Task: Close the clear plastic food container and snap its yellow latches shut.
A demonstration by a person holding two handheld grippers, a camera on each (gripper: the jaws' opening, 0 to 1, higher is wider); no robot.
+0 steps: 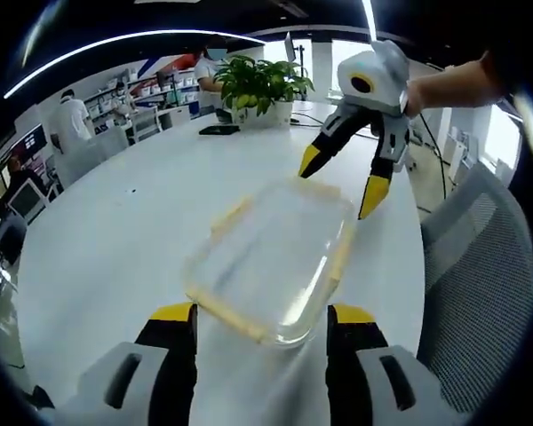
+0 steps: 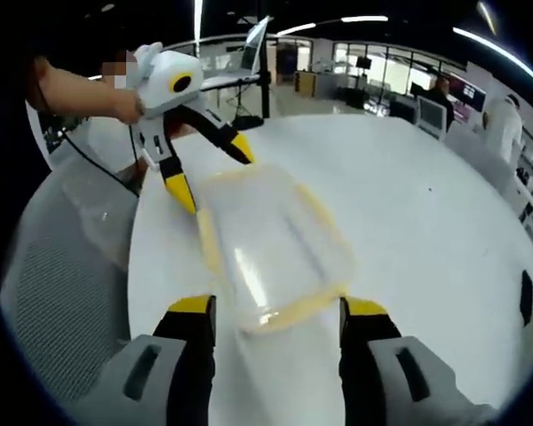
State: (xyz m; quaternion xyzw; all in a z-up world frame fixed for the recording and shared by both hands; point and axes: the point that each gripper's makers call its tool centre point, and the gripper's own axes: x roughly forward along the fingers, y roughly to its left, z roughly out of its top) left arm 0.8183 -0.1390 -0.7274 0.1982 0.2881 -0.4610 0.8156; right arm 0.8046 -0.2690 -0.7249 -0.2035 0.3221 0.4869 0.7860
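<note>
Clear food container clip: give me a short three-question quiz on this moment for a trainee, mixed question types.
1. True or false: the clear container with yellow latches rests on the white table.
2. Multiple choice: where are the two hand-held grippers relative to the container? A) both at the same end; B) at opposite ends, facing each other; C) both lifted well above it.
3. Short answer: are the left hand-held gripper and the right hand-held gripper open or shut?

Key
1. True.
2. B: each view looks along the container, with the other gripper at the far end.
3. Both open; the jaws stand apart on either side of the container's near end, not visibly pinching it.
</note>
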